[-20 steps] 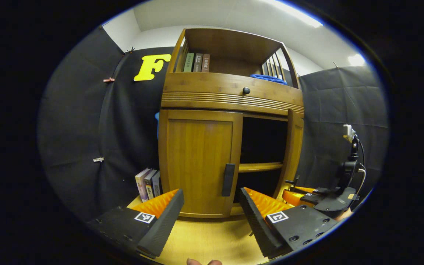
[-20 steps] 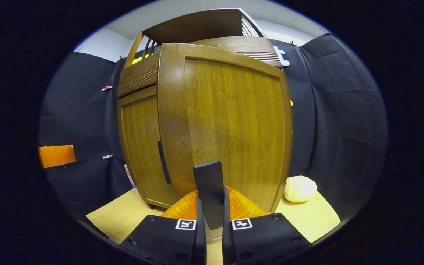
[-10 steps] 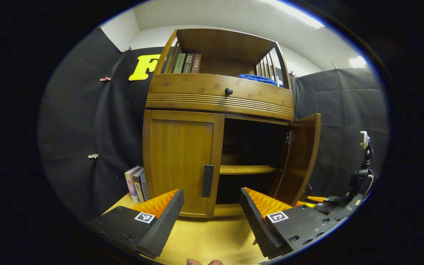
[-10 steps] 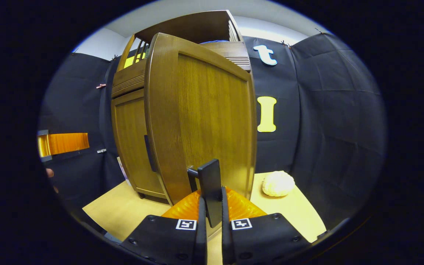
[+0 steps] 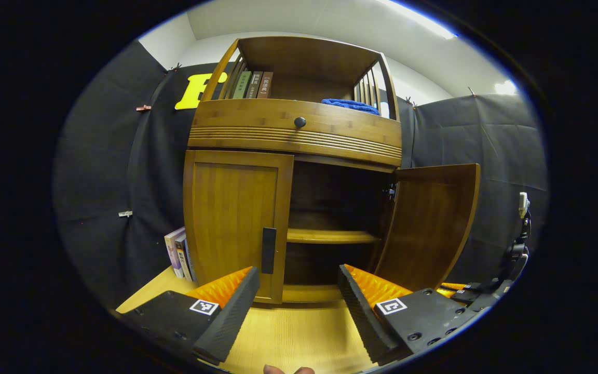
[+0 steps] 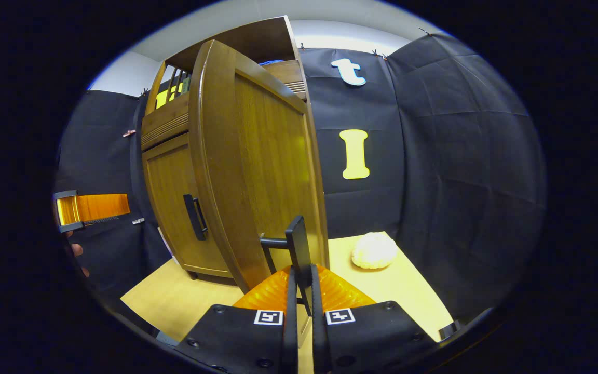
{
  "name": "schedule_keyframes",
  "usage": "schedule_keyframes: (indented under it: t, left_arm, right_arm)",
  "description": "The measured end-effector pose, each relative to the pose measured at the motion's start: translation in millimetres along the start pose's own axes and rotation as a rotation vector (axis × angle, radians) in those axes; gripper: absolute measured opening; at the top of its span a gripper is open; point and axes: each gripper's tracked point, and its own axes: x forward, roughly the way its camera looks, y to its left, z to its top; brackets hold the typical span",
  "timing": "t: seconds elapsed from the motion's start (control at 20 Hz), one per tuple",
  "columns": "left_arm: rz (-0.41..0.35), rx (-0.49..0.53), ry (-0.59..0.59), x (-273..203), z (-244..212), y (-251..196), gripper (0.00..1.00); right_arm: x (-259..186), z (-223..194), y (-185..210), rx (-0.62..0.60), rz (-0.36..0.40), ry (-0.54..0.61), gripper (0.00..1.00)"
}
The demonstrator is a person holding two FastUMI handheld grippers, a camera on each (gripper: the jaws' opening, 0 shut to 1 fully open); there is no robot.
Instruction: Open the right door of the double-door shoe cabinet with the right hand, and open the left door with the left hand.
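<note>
You have the brown wooden double-door shoe cabinet (image 5: 299, 130) standing upright on the pale wooden table (image 5: 288, 337), straight ahead of your left tongs (image 5: 299, 291). It has two tall doors, long axis vertical. The right wooden door (image 5: 429, 223) stands swung wide open, its free edge pointing out toward you and to the right, well away from the cabinet front. The left wooden door (image 5: 234, 223) lies shut, flat against the frame, with its dark vertical bar handle (image 5: 268, 250) near its inner edge.

Your right tongs (image 6: 300, 291) are clenched on the open door's dark upright handle (image 6: 298, 249), both fingers pressing its lower end from either side; in the right gripper view the door's outer face (image 6: 262, 171) rises just beyond them. Your left tongs are released, jaws spread wide, hovering over the table just short of the shut door and touching nothing; its handle sits a little above the left finger (image 5: 226, 311).

Inside the open half you can count one wooden shelf board (image 5: 330, 236). Above the doors is one drawer with one round dark knob (image 5: 300, 122). The open top shelf holds three upright books (image 5: 251, 84) and one folded blue cloth (image 5: 351, 105). Three more books (image 5: 177, 253) stand on the table beside the cabinet's left side, and one pale lumpy round object (image 6: 374, 250) lies on the table on its right side.
</note>
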Motion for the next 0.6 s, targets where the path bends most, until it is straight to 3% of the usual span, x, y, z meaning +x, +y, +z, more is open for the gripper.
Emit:
schedule_keyframes:
  t: [0.6]
  left_arm:
    - [0.030, 0.039, -0.006, 25, 5, -12, 0.96]
  right_arm:
    - [-1, 24, -50, -0.119, 0.025, -0.022, 0.13]
